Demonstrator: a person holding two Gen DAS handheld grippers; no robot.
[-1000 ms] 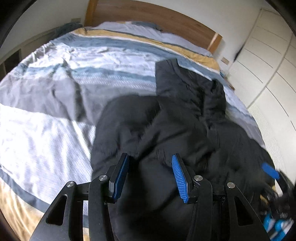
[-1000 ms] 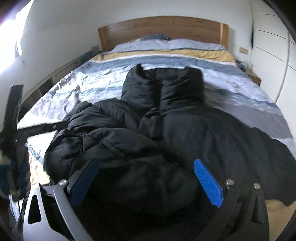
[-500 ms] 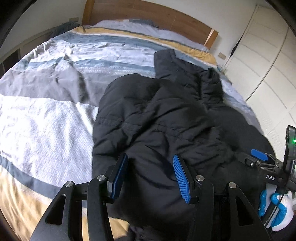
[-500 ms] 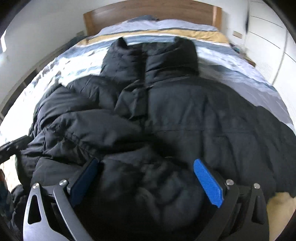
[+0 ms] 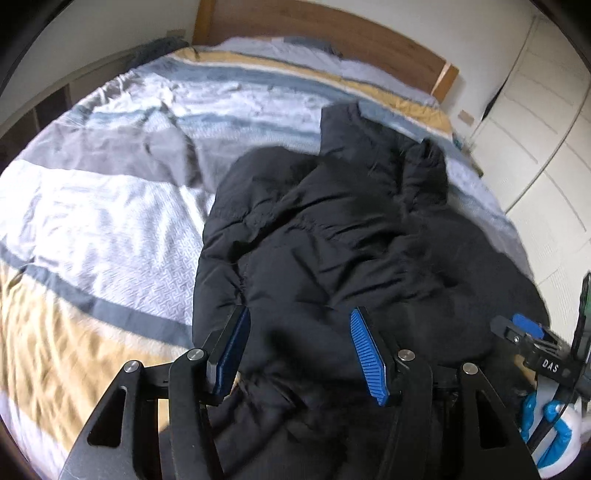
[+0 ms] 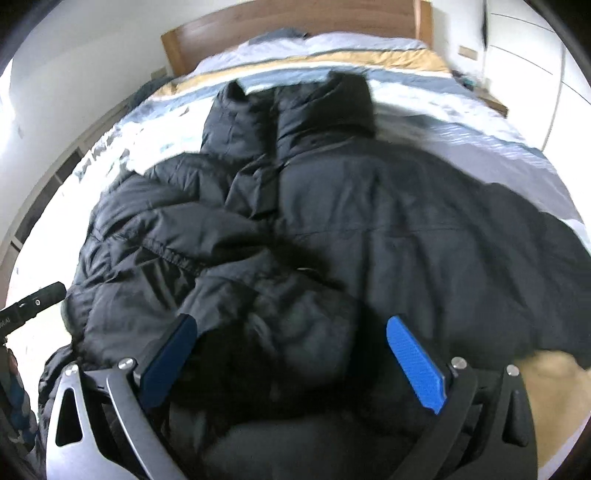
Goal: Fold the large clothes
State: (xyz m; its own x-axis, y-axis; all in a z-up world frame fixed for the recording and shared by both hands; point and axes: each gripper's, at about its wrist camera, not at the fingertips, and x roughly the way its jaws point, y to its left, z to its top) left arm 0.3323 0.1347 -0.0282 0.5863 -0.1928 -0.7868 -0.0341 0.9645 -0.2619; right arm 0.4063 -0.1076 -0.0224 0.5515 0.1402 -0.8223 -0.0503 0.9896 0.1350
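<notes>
A wooden headboard [image 6: 295, 22] and white wardrobe [image 5: 535, 122] frame the striped duvet [image 5: 110, 206]. Centre frame, the black puffer jacket [image 6: 332, 221] lies rumpled, collar towards the headboard. The left gripper [image 5: 299, 347] is opening above it; the right gripper [image 6: 291, 350] gapes wide, gripping nothing.

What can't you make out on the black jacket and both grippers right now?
- Black jacket hem: both wrist views, cut off by the bottom edge behind the gripper frames.
- Collar: motion-blurred in the right wrist view.
- Left gripper, jaws opening: unclear whether the pads touch the fabric.
- Right gripper: same doubt; fabric is blurred.
</notes>
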